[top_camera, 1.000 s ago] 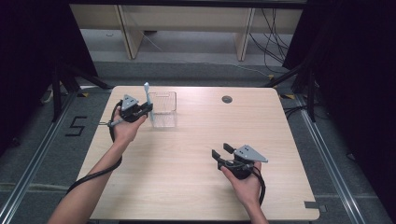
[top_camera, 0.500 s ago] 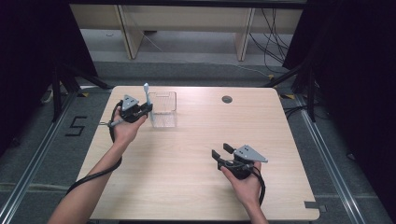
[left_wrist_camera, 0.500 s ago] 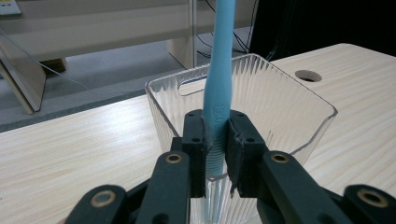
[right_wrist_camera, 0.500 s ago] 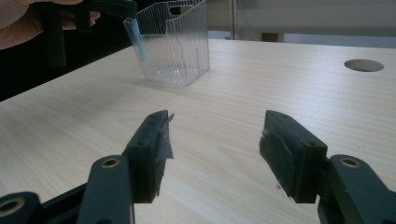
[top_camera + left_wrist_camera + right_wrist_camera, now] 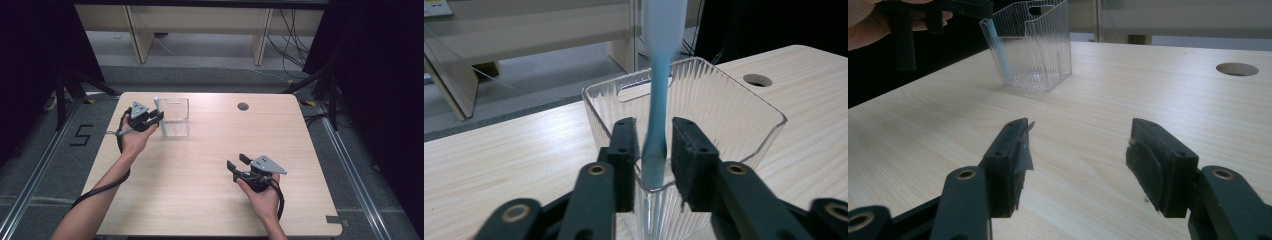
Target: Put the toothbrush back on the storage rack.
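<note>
Now releasing | left gripper (image 5: 651, 150) jaws just opening off blue toothbrush (image 5: 658, 95), already standing in clear ribbed bin (image 5: 176, 117) | right gripper (image 5: 1075, 160) gaping, idling empty | left: withdrawing.

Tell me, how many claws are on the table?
2. The left claw is at the far left of the table, beside the clear plastic box, its jaws just opened around a blue stick. The right claw rests open near the front right.

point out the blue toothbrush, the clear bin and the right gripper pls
blue toothbrush (image 5: 657, 107), left gripper view, on its thin blue neck between the jaws.
clear bin (image 5: 176, 118), high view, on its ribbed side wall.
right gripper (image 5: 1077, 160), right gripper view, midway between its two open jaw tips.
</note>
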{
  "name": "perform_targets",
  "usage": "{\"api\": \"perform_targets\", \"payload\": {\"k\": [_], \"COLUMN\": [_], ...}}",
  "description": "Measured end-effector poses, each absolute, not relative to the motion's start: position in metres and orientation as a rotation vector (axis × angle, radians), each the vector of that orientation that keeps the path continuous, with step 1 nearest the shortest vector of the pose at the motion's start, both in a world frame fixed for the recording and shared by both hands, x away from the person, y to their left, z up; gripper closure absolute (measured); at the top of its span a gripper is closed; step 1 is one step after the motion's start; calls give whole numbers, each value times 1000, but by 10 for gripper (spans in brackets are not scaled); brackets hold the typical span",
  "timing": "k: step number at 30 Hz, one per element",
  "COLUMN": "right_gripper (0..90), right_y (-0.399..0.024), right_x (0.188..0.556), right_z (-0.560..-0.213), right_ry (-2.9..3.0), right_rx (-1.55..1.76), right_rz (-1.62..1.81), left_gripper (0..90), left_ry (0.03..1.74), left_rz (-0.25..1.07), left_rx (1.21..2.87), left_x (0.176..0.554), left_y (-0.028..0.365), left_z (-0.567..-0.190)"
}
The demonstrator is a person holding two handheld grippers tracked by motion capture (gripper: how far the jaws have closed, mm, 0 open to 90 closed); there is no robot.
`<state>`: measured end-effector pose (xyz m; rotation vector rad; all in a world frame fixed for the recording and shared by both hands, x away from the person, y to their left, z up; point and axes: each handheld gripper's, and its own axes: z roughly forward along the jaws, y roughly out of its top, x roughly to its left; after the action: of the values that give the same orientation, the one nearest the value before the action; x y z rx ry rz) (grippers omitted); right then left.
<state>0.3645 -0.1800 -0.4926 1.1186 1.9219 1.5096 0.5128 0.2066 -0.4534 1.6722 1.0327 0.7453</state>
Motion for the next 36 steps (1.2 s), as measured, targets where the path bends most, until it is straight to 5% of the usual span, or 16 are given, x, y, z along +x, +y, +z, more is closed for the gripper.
{"api": "perform_targets", "payload": {"k": [12, 36], "right_gripper": [423, 423], "right_y": [-180, -181], "right_x": [364, 363], "right_z": [-493, -494], "right_ry": [1918, 1938], "right_rx": [1131, 1143], "right_rz": [1506, 1506], "left_gripper": [404, 357], "left_ry": [1068, 1020], "left_rz": [713, 685], "left_rx": [1643, 1677], "left_x": [504, 458], "left_y": [217, 223], "left_z": [-452, -460]}}
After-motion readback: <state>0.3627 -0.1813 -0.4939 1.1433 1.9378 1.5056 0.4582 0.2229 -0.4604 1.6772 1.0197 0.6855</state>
